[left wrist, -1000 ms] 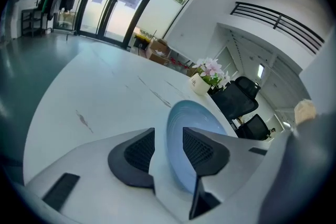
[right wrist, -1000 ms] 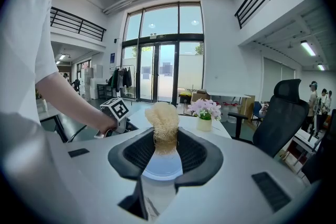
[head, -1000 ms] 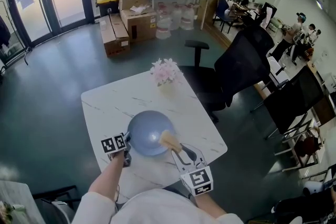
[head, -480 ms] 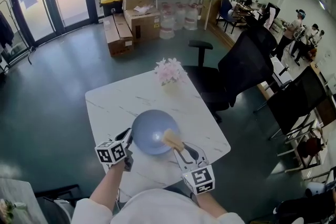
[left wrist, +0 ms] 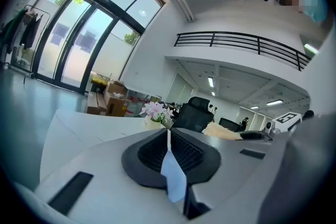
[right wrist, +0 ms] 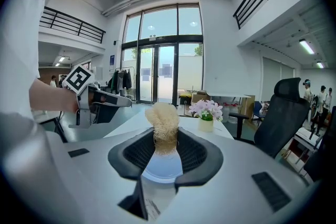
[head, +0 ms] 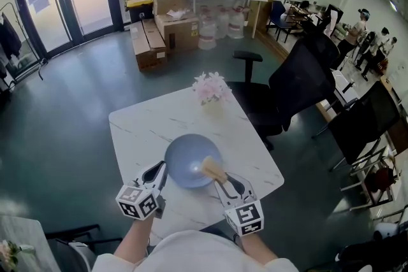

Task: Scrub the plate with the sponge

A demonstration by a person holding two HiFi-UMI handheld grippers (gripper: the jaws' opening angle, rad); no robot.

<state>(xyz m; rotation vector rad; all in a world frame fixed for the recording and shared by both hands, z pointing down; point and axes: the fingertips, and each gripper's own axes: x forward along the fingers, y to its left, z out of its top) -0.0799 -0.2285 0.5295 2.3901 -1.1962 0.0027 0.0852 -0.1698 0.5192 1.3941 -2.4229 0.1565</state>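
A blue-grey plate sits over the near part of the white marble table. My left gripper has just been closing and is shut on the plate's left rim. In the left gripper view the rim shows as a thin blue sliver pinched between the jaws. My right gripper is shut on a tan, fibrous sponge, whose tip rests over the plate's right side. The right gripper view shows the sponge upright between the jaws, the plate below it, and the left gripper to the left.
A vase of pink flowers stands at the table's far edge. A black office chair is just right of the table. Cardboard boxes lie on the floor beyond, and people stand far right.
The left gripper has shut on the plate's left rim and risen, its marker cube swinging toward me. The right gripper and the sponge have stayed put.
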